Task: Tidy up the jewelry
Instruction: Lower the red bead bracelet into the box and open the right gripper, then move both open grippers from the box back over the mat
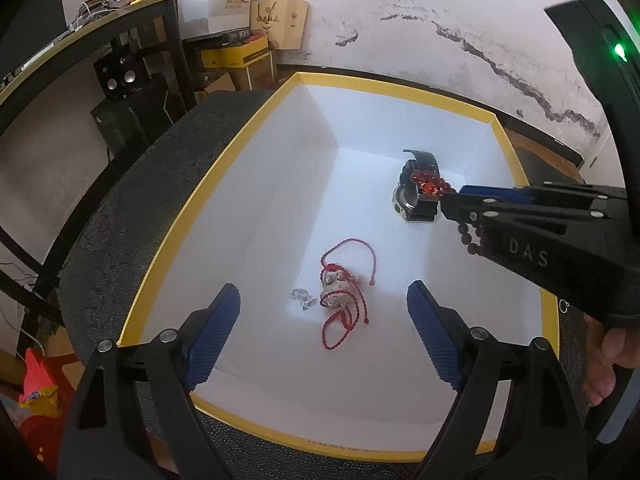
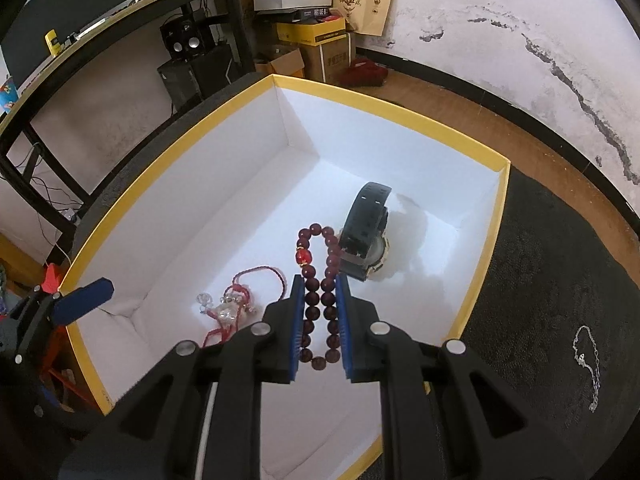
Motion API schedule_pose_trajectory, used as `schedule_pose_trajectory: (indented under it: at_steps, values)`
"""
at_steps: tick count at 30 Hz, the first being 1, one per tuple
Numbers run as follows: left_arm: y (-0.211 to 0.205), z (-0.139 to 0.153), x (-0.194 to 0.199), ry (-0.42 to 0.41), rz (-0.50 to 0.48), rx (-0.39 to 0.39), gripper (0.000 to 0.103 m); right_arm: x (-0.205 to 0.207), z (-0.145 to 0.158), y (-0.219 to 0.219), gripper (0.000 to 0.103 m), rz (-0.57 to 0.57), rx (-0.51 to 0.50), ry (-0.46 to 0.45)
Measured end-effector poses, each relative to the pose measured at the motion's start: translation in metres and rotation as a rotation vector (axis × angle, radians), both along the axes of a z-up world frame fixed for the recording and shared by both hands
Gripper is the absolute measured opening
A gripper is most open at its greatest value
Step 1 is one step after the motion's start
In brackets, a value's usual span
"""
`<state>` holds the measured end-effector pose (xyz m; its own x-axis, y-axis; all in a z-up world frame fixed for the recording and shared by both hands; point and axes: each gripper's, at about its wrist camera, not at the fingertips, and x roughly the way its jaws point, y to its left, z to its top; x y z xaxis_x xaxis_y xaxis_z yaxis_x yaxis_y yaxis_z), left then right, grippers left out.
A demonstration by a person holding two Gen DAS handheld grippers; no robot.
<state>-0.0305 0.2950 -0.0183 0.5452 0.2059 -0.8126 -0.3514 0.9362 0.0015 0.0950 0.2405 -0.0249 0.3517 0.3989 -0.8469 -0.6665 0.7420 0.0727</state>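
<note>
the right gripper [image 2: 320,320] pinches a bead bracelet [image 2: 320,280] between its blue pads over the box [image 2: 486,280]; in the left view its fingers hide much of the loop. the left gripper [image 1: 324,336] is spread wide and empty over the near rim. on the box floor lie a watch [image 1: 416,196], a red cord [image 1: 344,292] and small clear pieces [image 1: 302,298], hard to make out. a thin chain [image 2: 586,364] lies outside on the dark mat [image 2: 552,280].
</note>
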Motion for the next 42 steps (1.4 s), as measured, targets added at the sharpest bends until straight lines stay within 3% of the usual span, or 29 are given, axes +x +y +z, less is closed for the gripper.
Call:
schedule_pose_trajectory:
  at_steps: [2, 4, 5, 6, 7, 9, 17, 24, 31, 42]
  values:
    - [-0.001, 0.0, 0.001, 0.001, -0.004, -0.001, 0.084, 0.0, 0.001, 0.0, 0.02, 0.001, -0.006, -0.013]
    - [-0.002, 0.0, 0.001, 0.001, -0.004, -0.002, 0.084, 0.001, 0.004, -0.003, 0.05, -0.007, 0.009, -0.027]
    - [-0.003, 0.001, 0.001, 0.001, -0.005, -0.001, 0.084, -0.001, 0.006, -0.004, 0.073, -0.007, 0.023, -0.029]
    - [-0.004, 0.001, 0.002, -0.001, -0.005, 0.001, 0.086, -0.001, 0.008, -0.006, 0.08, -0.003, 0.036, -0.029]
    - [-0.004, 0.002, 0.001, -0.004, -0.005, 0.001, 0.086, -0.001, 0.011, -0.008, 0.081, -0.001, 0.044, -0.034]
    - [-0.006, 0.004, 0.002, -0.012, -0.007, -0.004, 0.087, -0.002, 0.018, -0.01, 0.098, 0.002, 0.047, -0.054]
    - [-0.031, 0.019, 0.012, -0.054, -0.039, 0.003, 0.096, -0.012, 0.061, -0.055, 0.097, -0.064, 0.077, -0.153]
    - [-0.08, 0.032, 0.027, -0.081, -0.108, 0.017, 0.097, -0.013, 0.092, -0.168, 0.097, -0.251, 0.113, -0.219]
    - [-0.157, 0.04, 0.046, -0.11, -0.223, 0.007, 0.097, -0.004, 0.063, -0.303, 0.097, -0.512, 0.081, -0.185]
    - [-0.274, 0.006, 0.078, -0.046, -0.345, -0.009, 0.097, -0.013, 0.016, -0.396, 0.097, -0.618, -0.002, -0.151]
